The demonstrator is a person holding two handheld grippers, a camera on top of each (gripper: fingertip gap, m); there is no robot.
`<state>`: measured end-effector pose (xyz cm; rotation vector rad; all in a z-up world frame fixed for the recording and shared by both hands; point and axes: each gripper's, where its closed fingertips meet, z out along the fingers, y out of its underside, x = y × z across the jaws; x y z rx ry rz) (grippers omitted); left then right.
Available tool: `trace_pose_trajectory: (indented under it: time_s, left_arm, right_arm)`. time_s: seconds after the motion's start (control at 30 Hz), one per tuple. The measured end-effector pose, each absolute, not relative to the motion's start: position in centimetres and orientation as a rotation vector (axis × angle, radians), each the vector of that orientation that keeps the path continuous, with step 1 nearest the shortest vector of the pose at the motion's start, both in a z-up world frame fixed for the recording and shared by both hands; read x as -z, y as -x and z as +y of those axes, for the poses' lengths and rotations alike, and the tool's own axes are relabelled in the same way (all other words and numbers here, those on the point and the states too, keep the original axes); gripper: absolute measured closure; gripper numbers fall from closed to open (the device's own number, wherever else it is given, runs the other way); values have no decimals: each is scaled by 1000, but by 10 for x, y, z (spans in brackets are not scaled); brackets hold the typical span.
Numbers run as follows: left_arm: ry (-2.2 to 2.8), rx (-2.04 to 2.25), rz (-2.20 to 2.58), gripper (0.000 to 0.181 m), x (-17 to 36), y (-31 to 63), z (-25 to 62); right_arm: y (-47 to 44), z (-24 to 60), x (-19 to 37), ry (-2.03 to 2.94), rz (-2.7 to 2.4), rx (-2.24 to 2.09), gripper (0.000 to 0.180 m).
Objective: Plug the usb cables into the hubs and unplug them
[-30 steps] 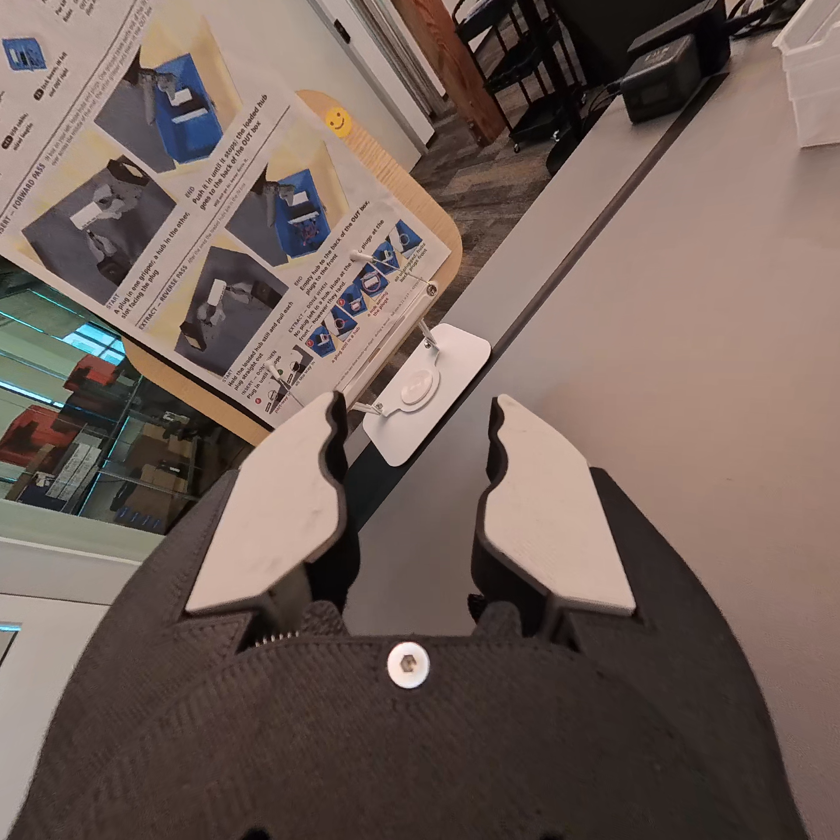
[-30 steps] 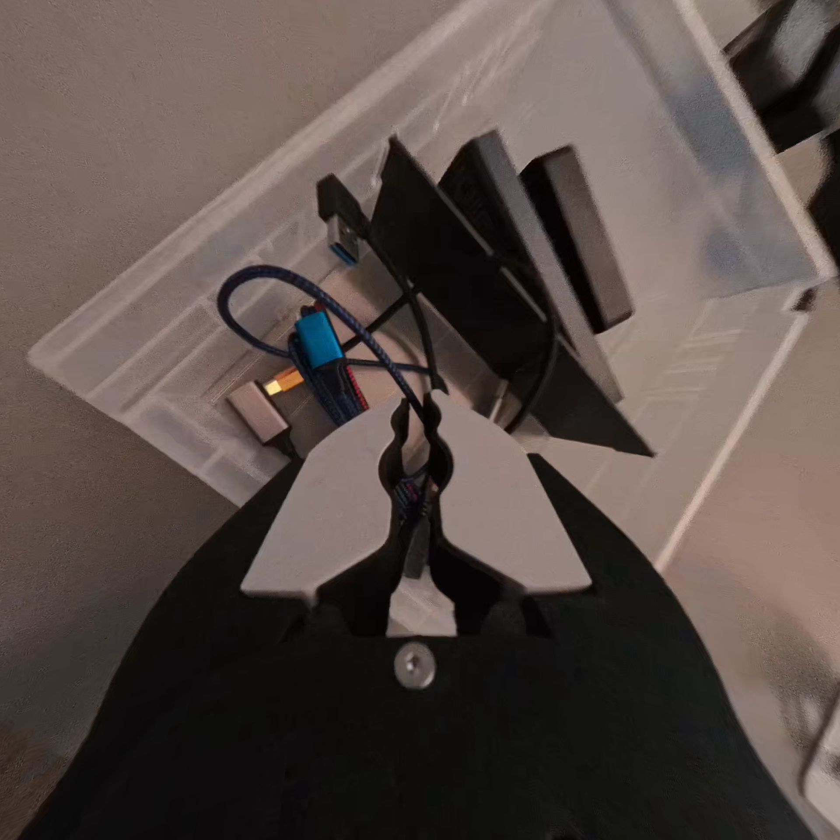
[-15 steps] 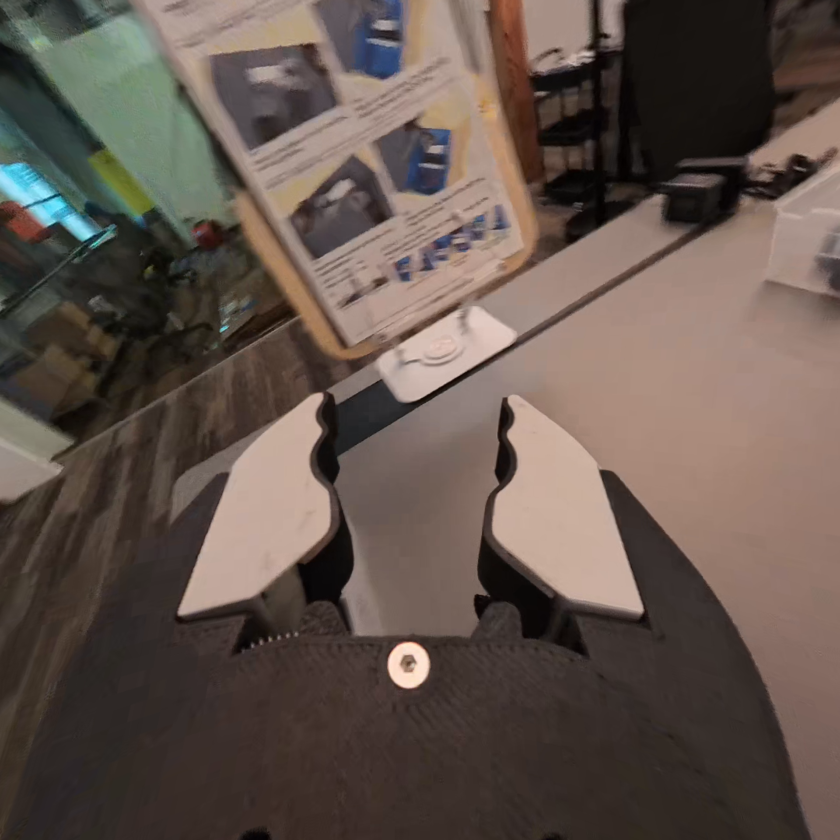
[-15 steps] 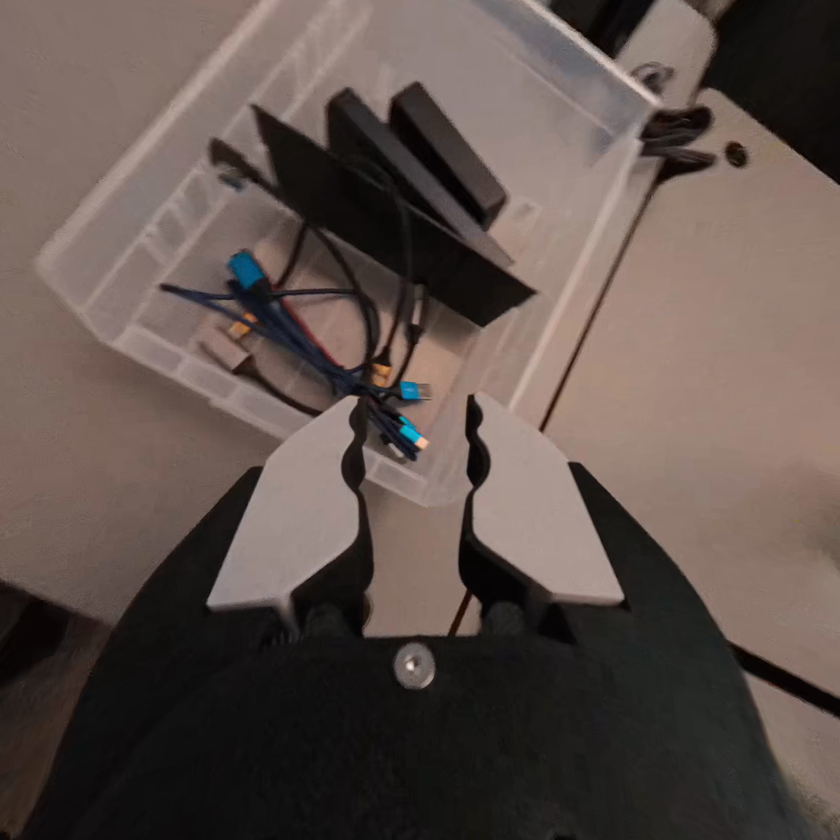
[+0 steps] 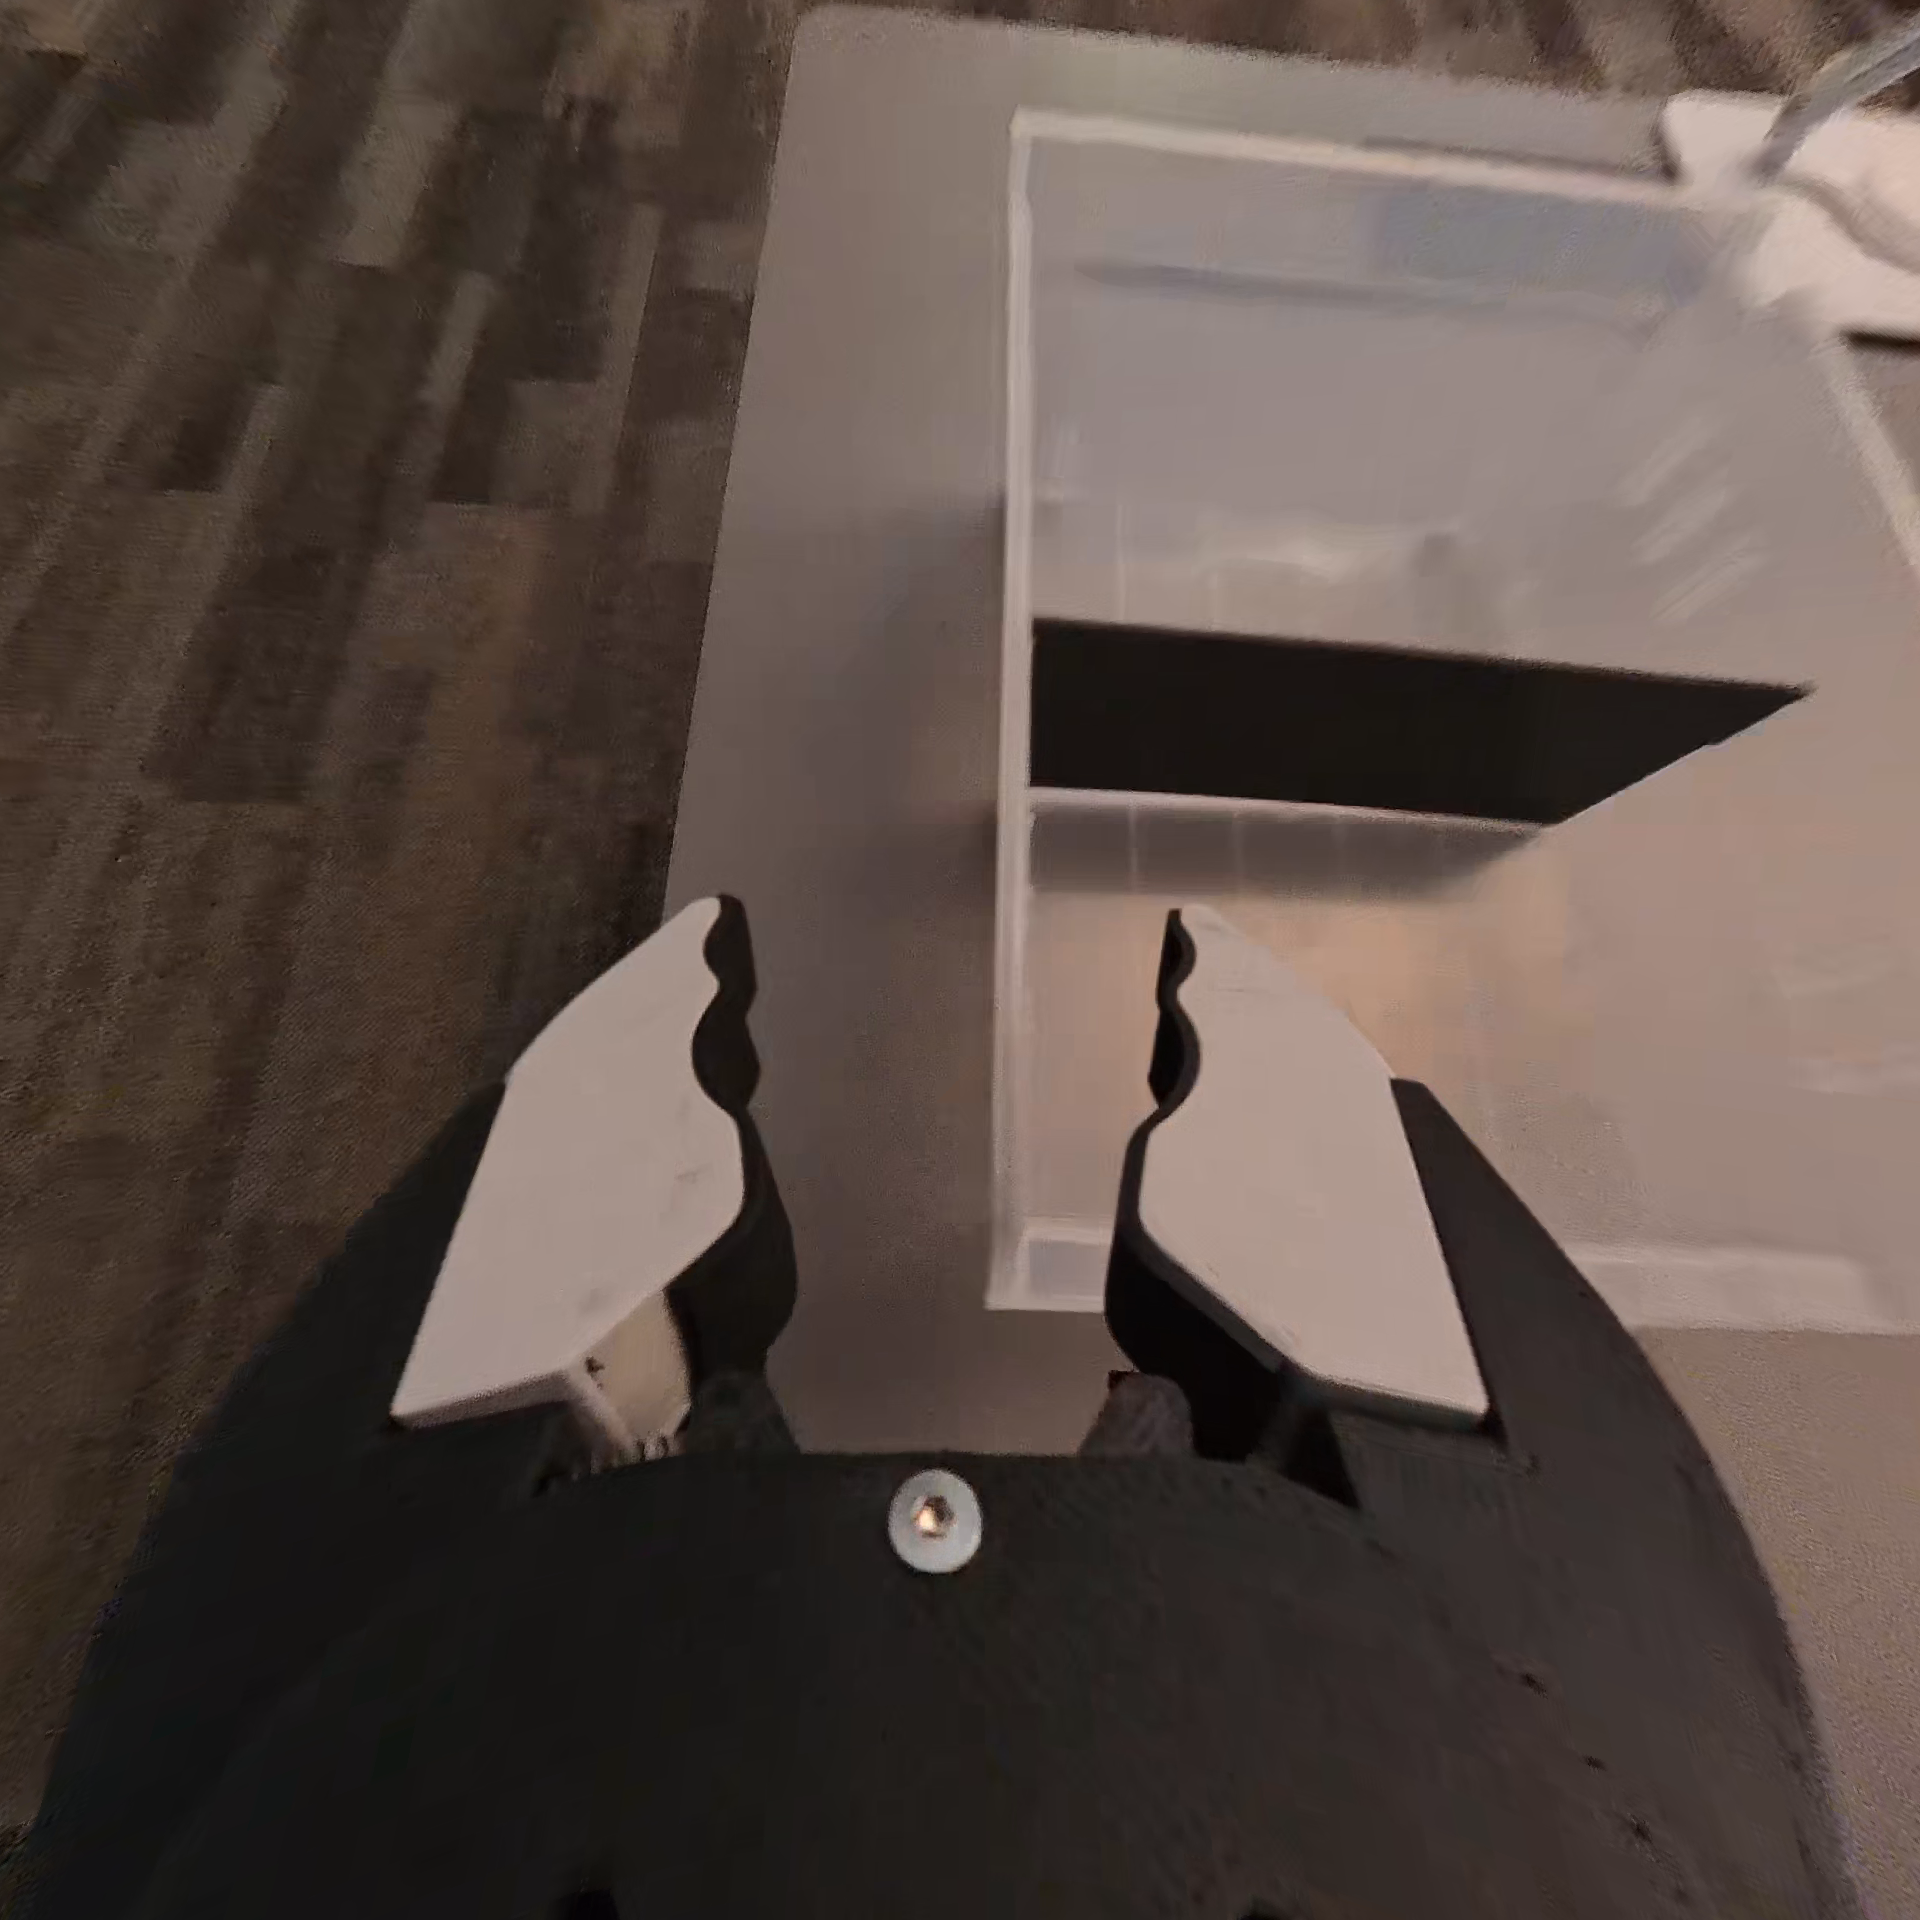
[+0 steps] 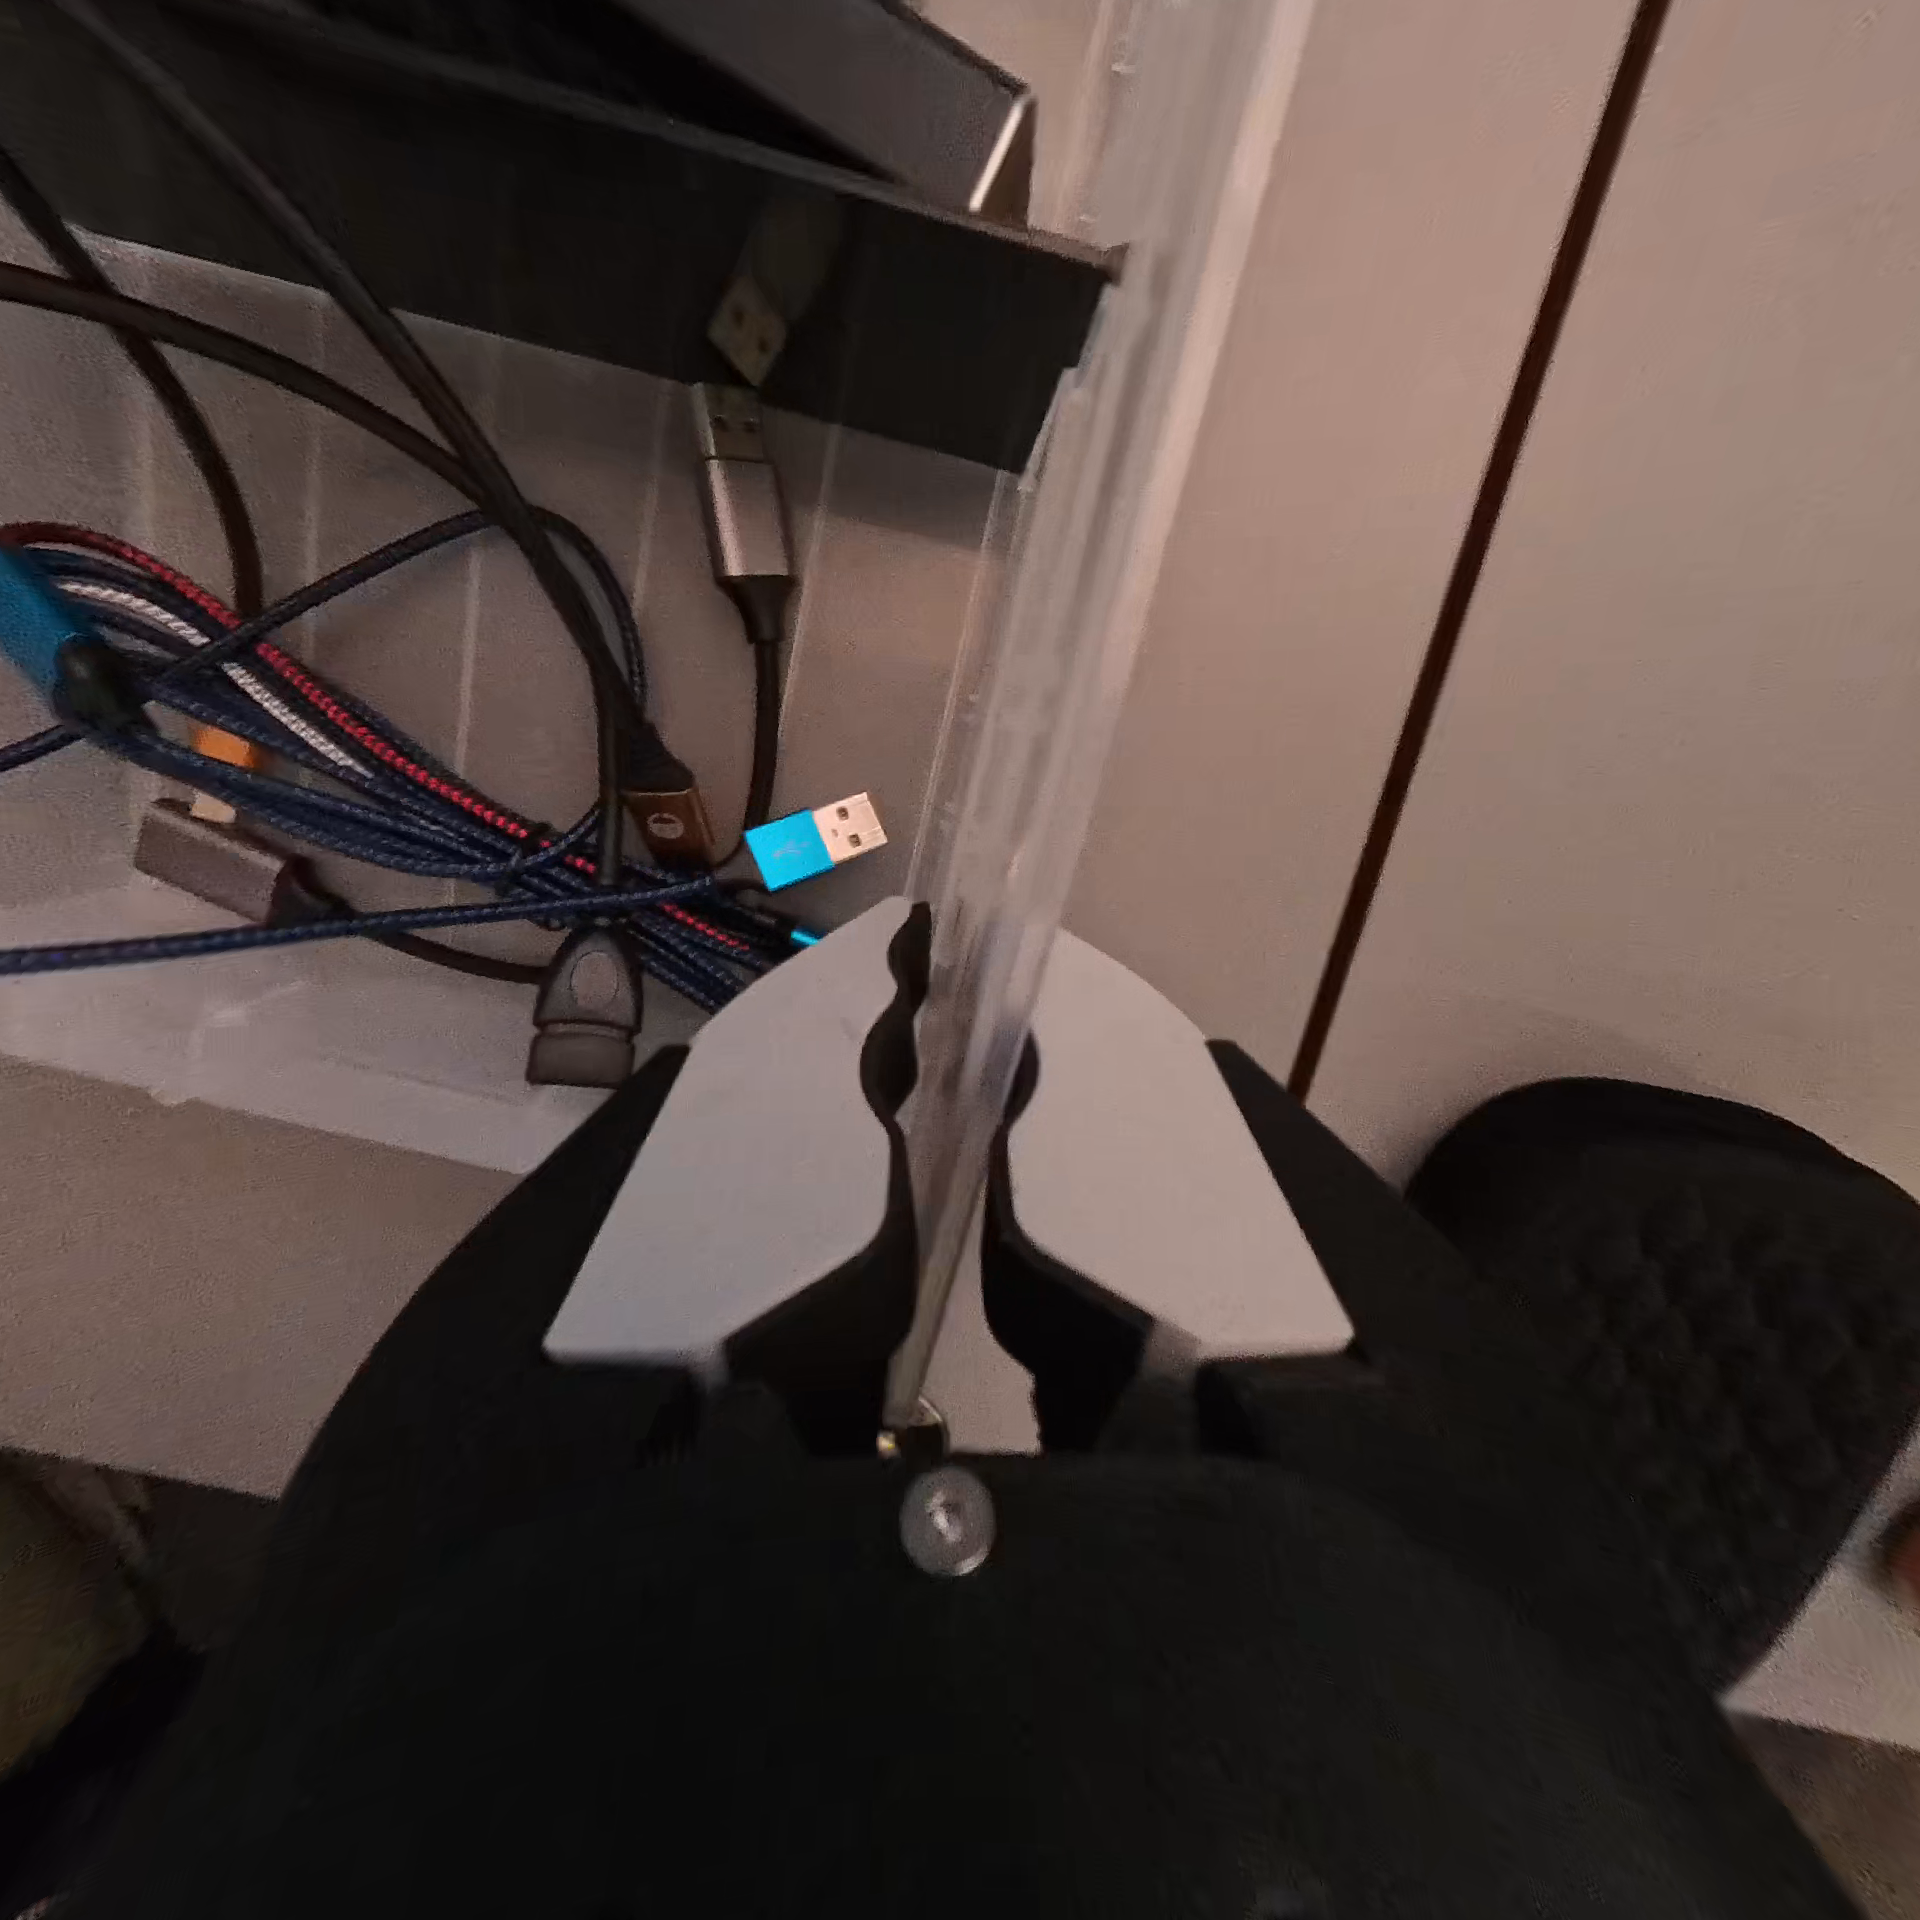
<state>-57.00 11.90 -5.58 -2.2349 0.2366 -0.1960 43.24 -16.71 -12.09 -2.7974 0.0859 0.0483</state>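
From where I stand, on the left side the left gripper [image 5: 951, 925] hangs over the edge of the grey tabletop [image 5: 852, 520], jaws wide apart and holding nothing. Under it and to its right stands a clear plastic bin [image 5: 1013, 727] with a black divider [image 5: 1351, 717] across it; I see no cables in this bin, though the picture is blurred. Further left is only the dark patterned carpet floor [image 5: 312, 520].

On the right, the right gripper [image 6: 961, 940] has its jaws closed on the clear wall [image 6: 1049, 582] of a second bin. Inside lie the usb cables [image 6: 416, 831] in a tangle, a blue plug [image 6: 795, 850] near the wall, a grey plug [image 6: 743, 499] pointing at the black divider. Dark blocks behind it may be the hubs, I cannot tell.

I think no plugging has begun; the bin is being positioned. Next the wall must be released and one plug separated from the tangle. A dark seam [image 6: 1455, 582] crosses the tabletop here.
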Motion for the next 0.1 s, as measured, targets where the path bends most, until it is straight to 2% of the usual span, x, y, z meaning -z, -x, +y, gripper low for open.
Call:
trace_pose_trajectory:
  time_s: [0.03,0.1]
  left_arm:
    - [2269,222,258,107,66,568,119]
    - [2361,278,318,113,87,562,116]
  right_arm:
    - [-429,-167,121,2779,93,-93,172]
    - [-425,-169,121,2778,99,-92,172]
